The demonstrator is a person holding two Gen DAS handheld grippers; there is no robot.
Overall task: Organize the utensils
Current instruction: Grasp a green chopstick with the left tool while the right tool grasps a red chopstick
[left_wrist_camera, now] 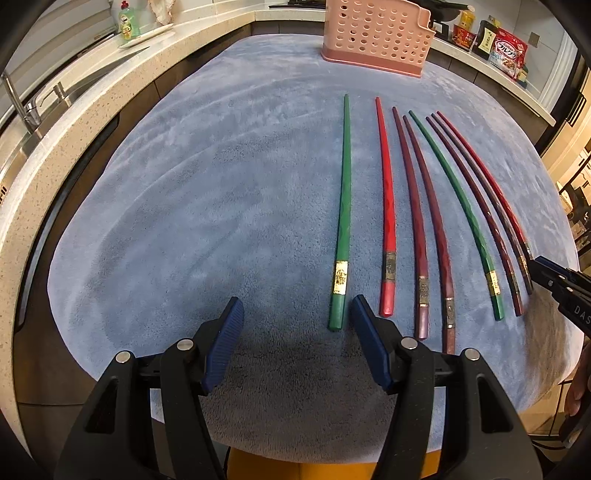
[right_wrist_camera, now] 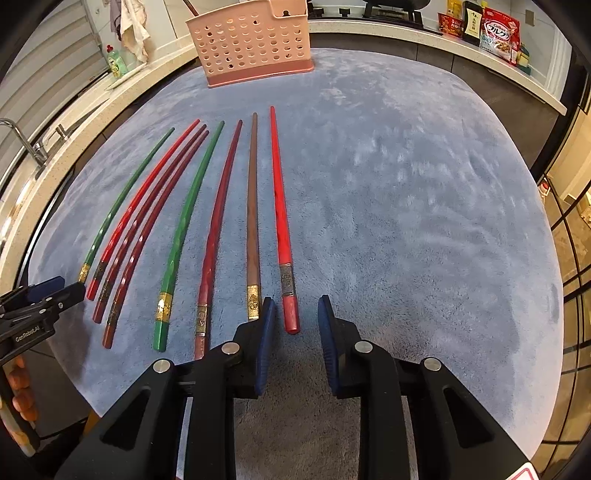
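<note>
Several chopsticks lie side by side on a blue-grey cloth [left_wrist_camera: 203, 206], thick ends toward me. In the left wrist view, a green chopstick [left_wrist_camera: 343, 221] is leftmost, then a red chopstick [left_wrist_camera: 386, 206], dark red ones and another green one [left_wrist_camera: 458, 206]. My left gripper [left_wrist_camera: 297, 314] is open and empty, just left of the green chopstick's thick end. In the right wrist view, my right gripper [right_wrist_camera: 295, 314] is open, with the thick end of the rightmost red chopstick [right_wrist_camera: 280, 206] between its fingertips. A brown chopstick [right_wrist_camera: 253, 221] lies just left of it. A pink perforated holder [left_wrist_camera: 376, 37] stands at the far edge; it also shows in the right wrist view [right_wrist_camera: 255, 44].
A pale counter [left_wrist_camera: 74, 110] with a sink and faucet [left_wrist_camera: 22, 103] runs along the left. A green soap bottle [left_wrist_camera: 129, 20] stands on it. Food packets [right_wrist_camera: 495, 31] stand on the back right counter. The cloth's right half [right_wrist_camera: 424, 203] is bare.
</note>
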